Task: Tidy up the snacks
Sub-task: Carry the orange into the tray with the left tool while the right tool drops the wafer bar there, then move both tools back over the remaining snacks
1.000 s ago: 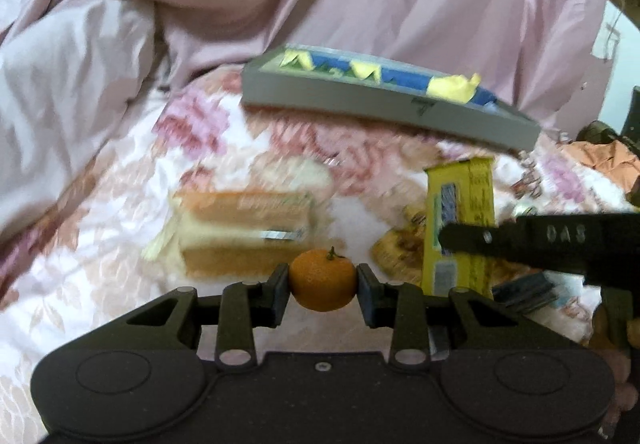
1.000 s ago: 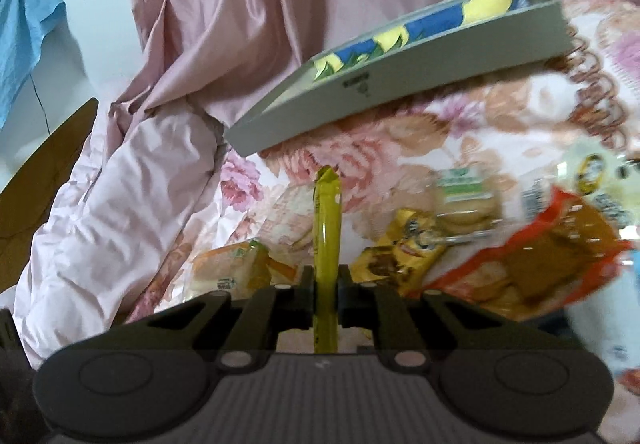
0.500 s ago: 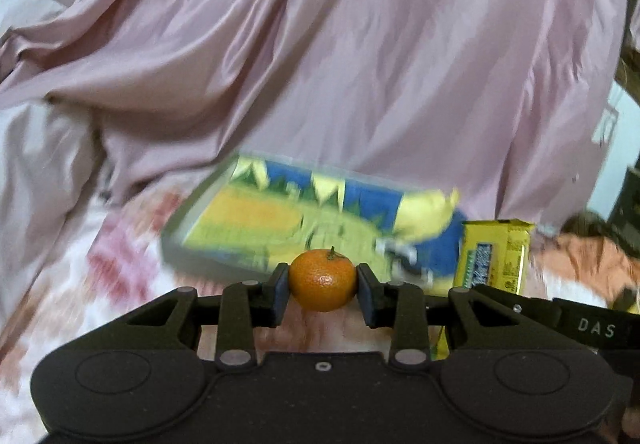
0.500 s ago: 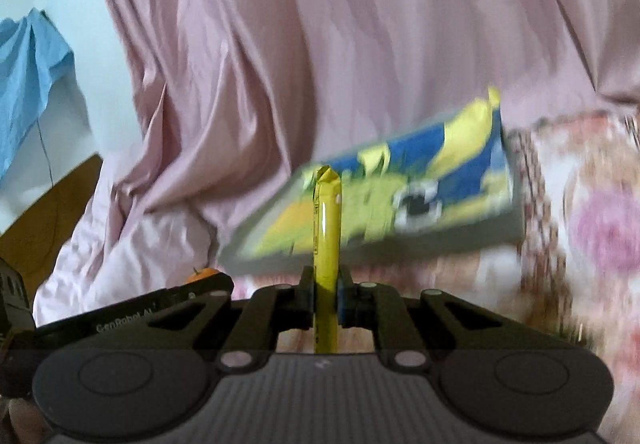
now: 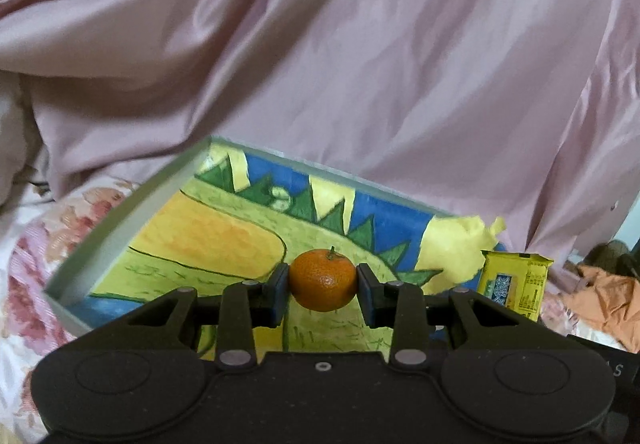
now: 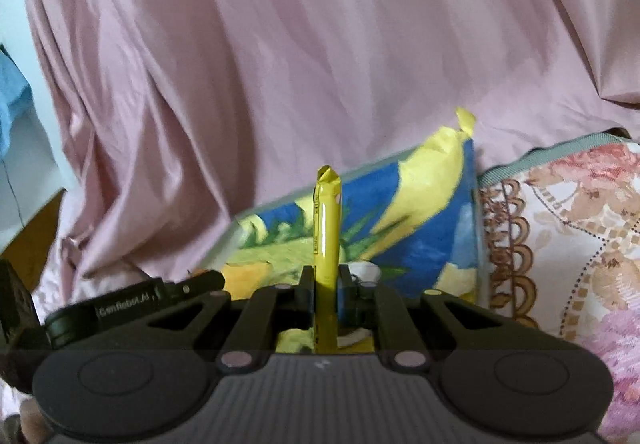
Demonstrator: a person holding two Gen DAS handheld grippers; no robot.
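Your left gripper [image 5: 322, 286] is clamped on the mandarin [image 5: 322, 280], pads on opposite sides at its widest part, so it shouldn't roll out. Your right gripper [image 6: 325, 286] is pinched fully closed on the yellow snack packet [image 6: 326, 244], held edge-on and upright, likely so it slots in flat. Both hang over the painted tray [image 5: 120, 219] on the bed [image 5: 24, 284]. Tray floor looks bare; neither of the 2 is dropped yet.
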